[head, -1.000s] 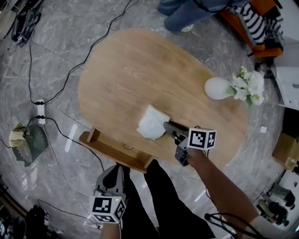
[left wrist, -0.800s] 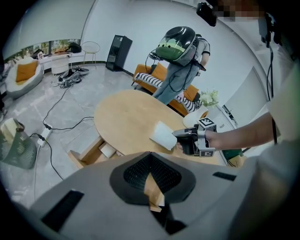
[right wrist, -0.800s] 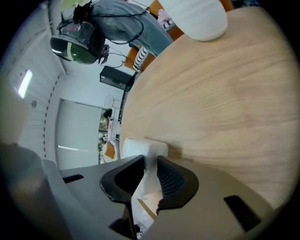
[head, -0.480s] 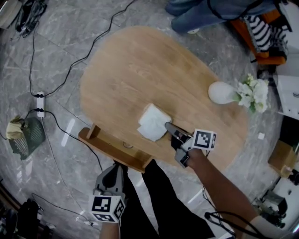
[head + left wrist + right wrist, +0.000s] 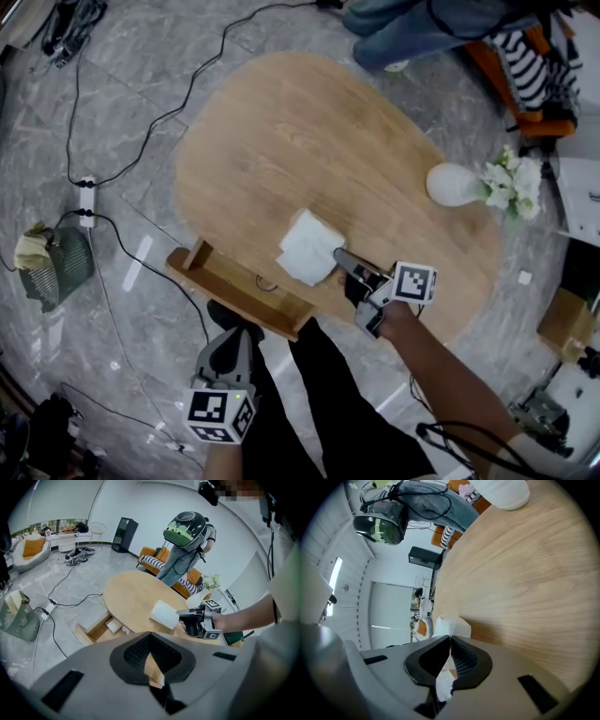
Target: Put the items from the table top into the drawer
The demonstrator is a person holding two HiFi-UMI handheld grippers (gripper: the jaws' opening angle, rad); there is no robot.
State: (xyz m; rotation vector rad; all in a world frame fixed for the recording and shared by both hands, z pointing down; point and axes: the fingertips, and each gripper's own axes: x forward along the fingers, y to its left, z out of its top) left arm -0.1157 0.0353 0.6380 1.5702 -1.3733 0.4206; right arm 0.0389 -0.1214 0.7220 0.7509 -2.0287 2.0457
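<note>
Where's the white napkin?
Head view: the white napkin is at the near edge of the table, right of the open drawer, pinched by the right gripper, whose jaws just closed.

1. This looks like a big, bright living room set up for filming.
2. There is a round wooden counter (image 5: 309,141) with a white vase (image 5: 453,185) of flowers (image 5: 511,187).
3. An orange sofa (image 5: 157,557) with a striped cushion (image 5: 525,56) stands close by.
4. The floor (image 5: 122,84) is shiny grey stone.
5. Black cables (image 5: 187,89) and a power strip (image 5: 86,202) lie on the floor.
6. A person with a green helmet (image 5: 185,527) stands beside the counter.
</note>
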